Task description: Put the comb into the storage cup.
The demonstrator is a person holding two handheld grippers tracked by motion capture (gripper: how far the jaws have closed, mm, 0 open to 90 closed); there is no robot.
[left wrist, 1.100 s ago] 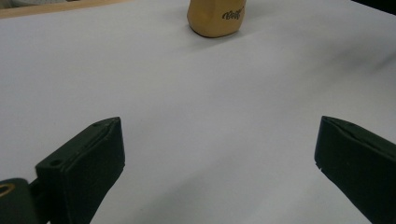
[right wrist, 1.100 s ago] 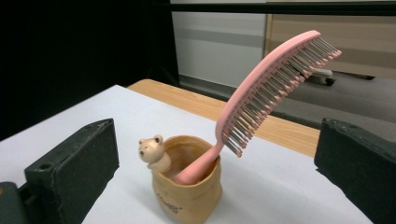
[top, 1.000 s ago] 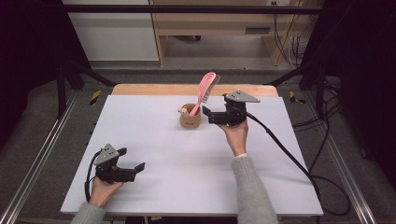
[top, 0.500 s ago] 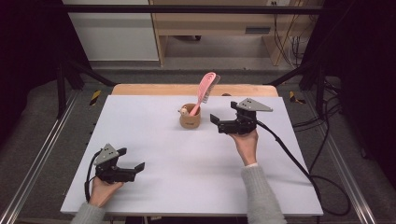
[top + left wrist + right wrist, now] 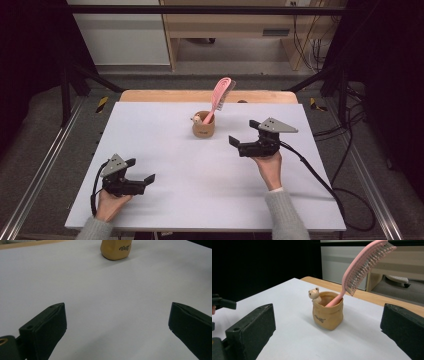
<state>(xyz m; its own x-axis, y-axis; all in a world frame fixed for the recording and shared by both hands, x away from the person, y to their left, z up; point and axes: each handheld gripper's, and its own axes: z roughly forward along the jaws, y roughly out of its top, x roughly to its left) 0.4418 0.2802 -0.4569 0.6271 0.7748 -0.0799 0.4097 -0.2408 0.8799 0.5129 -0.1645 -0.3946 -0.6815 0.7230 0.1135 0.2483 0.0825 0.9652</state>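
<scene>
Hairbrush [image 5: 359, 270] handle-down in cup [image 5: 327, 313], head tilted up-right

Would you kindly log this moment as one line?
pink plastic hairbrush: handle down in tan bear-trimmed cup | right gripper: open, beside cup | left gripper: open

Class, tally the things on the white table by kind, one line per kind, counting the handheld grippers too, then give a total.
Pink plastic hairbrush: 1
Tan sack-shaped holder with a small bear figure: 1
Black two-jaw grippers, left gripper and right gripper: 2
Total: 4
</scene>
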